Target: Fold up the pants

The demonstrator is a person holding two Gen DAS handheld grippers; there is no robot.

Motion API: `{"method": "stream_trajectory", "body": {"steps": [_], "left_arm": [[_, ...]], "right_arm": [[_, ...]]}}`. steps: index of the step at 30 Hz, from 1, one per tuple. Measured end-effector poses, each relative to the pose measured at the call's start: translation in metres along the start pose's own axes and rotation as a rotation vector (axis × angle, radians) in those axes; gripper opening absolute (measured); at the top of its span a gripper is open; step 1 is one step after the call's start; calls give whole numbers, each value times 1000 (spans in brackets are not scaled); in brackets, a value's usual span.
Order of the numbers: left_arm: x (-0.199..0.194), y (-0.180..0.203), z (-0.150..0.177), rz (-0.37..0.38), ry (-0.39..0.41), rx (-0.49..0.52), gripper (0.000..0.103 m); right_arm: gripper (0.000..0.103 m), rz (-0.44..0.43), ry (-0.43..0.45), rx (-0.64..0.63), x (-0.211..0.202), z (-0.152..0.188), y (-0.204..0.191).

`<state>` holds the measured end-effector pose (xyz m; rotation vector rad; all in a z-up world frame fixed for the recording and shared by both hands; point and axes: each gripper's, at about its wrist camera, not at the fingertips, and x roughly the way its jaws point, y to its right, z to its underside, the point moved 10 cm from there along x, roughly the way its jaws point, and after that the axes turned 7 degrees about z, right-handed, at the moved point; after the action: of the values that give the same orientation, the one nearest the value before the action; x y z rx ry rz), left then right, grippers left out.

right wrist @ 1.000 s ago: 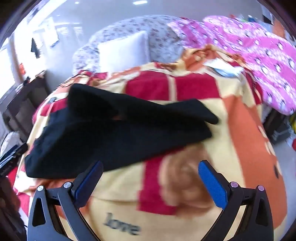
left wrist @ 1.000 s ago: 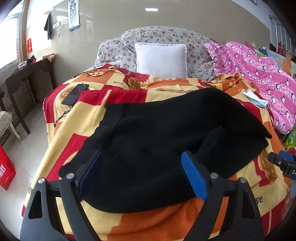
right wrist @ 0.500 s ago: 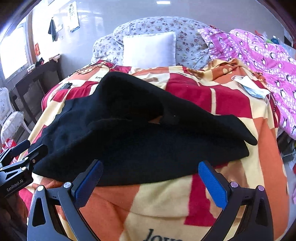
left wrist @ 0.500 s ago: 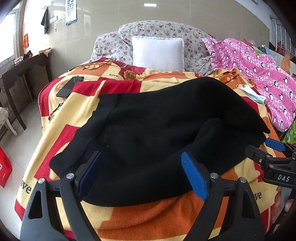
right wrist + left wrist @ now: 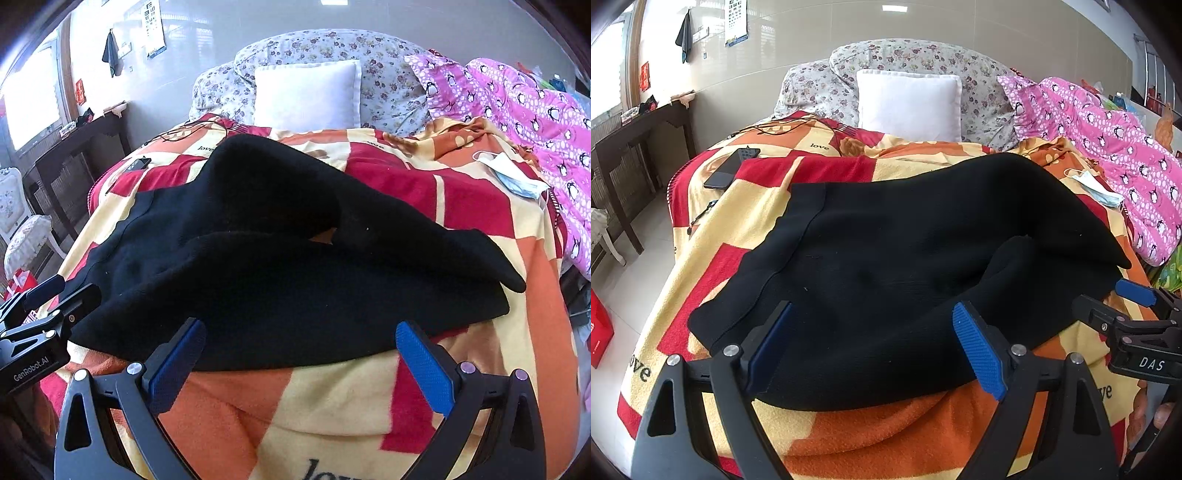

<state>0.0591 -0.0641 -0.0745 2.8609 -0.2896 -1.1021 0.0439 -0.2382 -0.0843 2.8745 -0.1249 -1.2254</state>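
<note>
Your pants point(image 5: 905, 258) are soft black cloth, matt and a little fuzzy, with a stitched seam on the left. Under them lies the blanket point(image 5: 886, 435), thick fluffy fleece that looks rough up close. The left gripper point(image 5: 875, 350) and the right gripper point(image 5: 299, 354) are matt black plastic with shiny metal screws. Their pads point(image 5: 979, 354) are blue and bumpy, like rubber. Far off, the white pillow point(image 5: 908, 105) is smooth cloth. The wall point(image 5: 812, 37) is glossy tile. On the far left, the phone point(image 5: 731, 168) is smooth and shiny. The side table point(image 5: 635, 136) is dark wood.
</note>
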Motion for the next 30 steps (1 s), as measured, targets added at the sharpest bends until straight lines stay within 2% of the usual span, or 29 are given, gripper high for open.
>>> {"method": "stream_trajectory", "body": {"steps": [30], "left_arm": [[11, -10, 4, 11, -29, -29, 87]], "right_arm": [[102, -2, -36, -7, 12, 4, 3]]}}
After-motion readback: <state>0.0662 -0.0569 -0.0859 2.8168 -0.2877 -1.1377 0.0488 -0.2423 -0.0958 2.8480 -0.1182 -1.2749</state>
